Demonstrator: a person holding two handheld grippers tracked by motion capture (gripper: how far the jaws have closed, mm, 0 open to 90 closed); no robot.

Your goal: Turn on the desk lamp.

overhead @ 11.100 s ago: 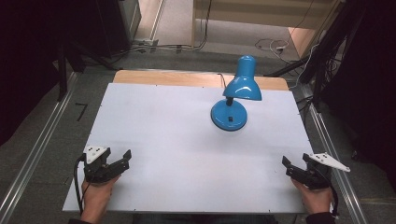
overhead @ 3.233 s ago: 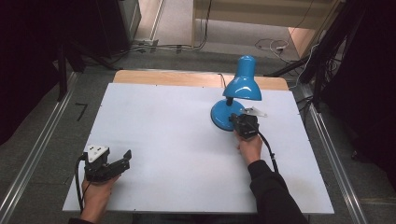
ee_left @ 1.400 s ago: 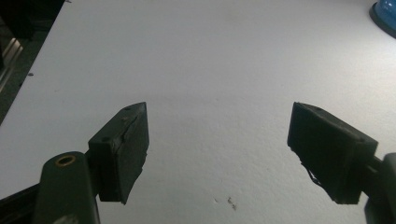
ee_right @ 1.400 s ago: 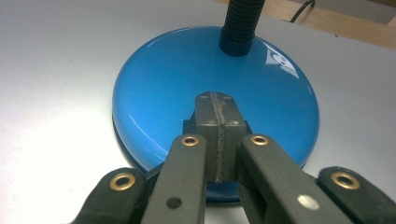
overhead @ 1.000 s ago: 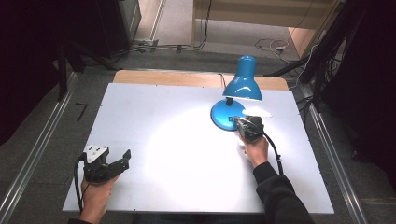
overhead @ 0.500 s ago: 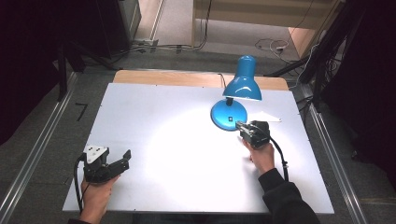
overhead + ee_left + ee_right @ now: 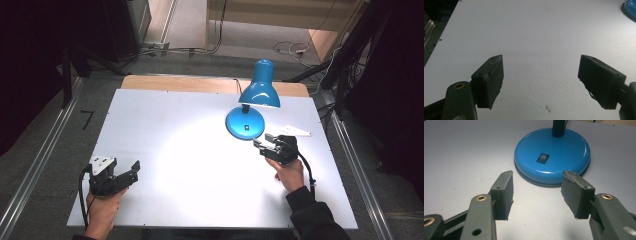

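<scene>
White table (image 7: 165, 125) top, dim room around it, a bright pool of light across the middle of the board. Near edge, lower left of the high view: left gripper (image 7: 131, 172) lying low in the hand, jaws spread wide with bare table between them, nothing held. Lower right of centre: right gripper (image 7: 263, 142) in the right hand (image 7: 288, 173), its jaws have just been opening; in the right gripper view they stand parted with nothing between them, tips just short of the lamp base. Farther back, right of centre: blue desk lamp (image 7: 246, 122), round base flat on the table, black rocker switch (image 7: 542, 158) on top of the base, shade (image 7: 260, 89) tilted down over the board. Judgement: the lit patch suggests the switch is already pressed and the lamp is on; what seems left is drawing the right gripper back to the near edge.
</scene>
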